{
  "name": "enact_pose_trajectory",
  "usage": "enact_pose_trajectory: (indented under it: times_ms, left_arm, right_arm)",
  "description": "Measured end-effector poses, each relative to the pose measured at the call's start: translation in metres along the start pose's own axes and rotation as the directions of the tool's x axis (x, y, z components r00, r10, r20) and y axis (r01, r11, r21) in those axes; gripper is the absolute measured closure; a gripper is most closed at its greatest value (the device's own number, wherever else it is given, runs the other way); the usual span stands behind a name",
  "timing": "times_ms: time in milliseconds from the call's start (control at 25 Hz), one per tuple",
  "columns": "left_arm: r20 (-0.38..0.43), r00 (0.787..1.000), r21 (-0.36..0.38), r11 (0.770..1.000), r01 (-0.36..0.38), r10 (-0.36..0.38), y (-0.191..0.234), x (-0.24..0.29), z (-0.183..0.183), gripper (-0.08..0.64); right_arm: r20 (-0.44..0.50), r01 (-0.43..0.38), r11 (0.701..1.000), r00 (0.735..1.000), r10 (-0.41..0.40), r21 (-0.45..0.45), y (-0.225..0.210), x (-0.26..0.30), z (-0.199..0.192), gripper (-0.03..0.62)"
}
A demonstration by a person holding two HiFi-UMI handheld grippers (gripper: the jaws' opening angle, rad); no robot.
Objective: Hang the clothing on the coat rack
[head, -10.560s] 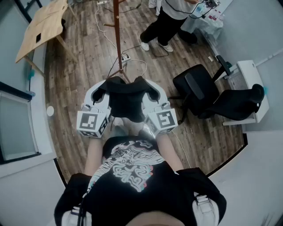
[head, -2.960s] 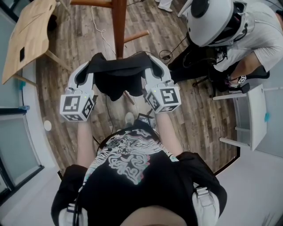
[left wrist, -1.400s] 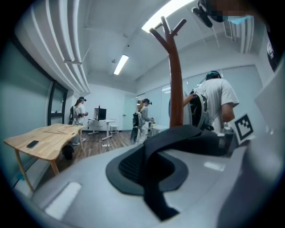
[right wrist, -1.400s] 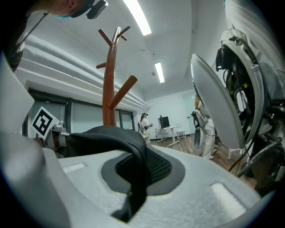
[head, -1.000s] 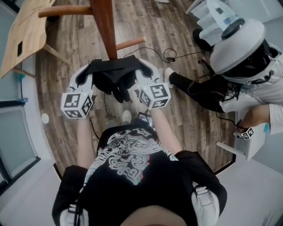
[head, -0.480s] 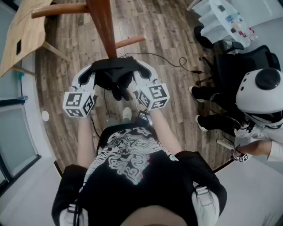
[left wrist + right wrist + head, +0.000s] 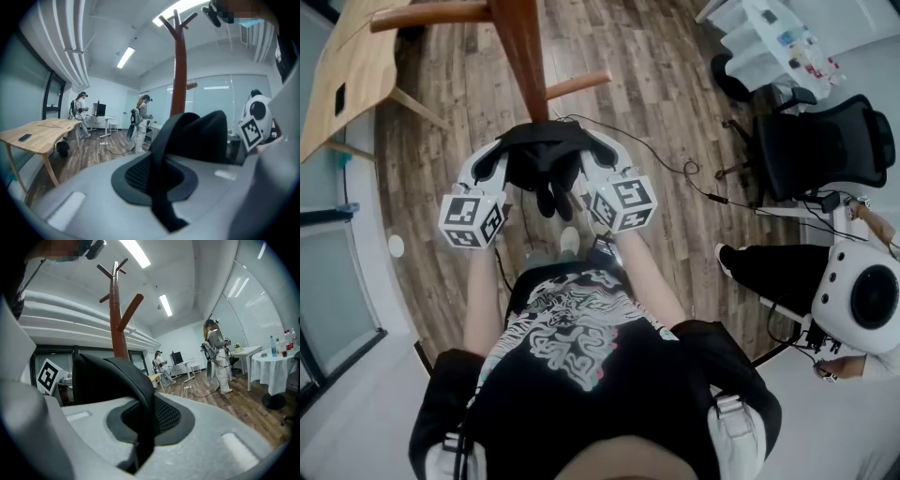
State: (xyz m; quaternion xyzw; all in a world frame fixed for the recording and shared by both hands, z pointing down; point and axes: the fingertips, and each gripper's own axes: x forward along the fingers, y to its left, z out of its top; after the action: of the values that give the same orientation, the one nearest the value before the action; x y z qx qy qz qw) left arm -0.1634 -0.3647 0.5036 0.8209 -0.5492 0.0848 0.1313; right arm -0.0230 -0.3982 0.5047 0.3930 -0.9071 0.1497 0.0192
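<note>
Sinking slightly beside the coat rack (image 7: 521,58), left gripper (image 7: 499,152) and right gripper (image 7: 592,148) keep their jaws pinching the black garment (image 7: 542,167), still unhung.

Black garment (image 7: 542,167) hung stretched sideways, middle drooping, just beside coat rack (image 7: 523,56) pole, below pegs, not on any peg. Coat rack stood upright: reddish-brown wooden pole, angled pegs.
</note>
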Motion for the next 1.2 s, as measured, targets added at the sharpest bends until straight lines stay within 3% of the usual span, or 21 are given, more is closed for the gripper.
enact_pose_trajectory:
  times_ms: [600,760,1200]
  left_arm:
    - [-0.056,0.998,0.025,1.0,0.006,-0.005,-0.018,0.001,-0.02,0.558]
    - [-0.065,0.998,0.066,0.998,0.006,-0.001,-0.023,0.003,-0.02,0.558]
    - [-0.095,0.995,0.117,0.993,0.013,-0.002,-0.024,0.001,-0.02,0.555]
  right_arm:
    - [-0.016,-0.018,1.0,1.0,0.017,-0.025,0.005,-0.003,-0.006,0.576]
    - [-0.027,-0.018,0.999,0.999,0.017,-0.045,0.004,-0.005,-0.007,0.574]
    - [-0.064,0.011,0.998,0.998,-0.015,-0.06,0.005,-0.012,-0.012,0.508]
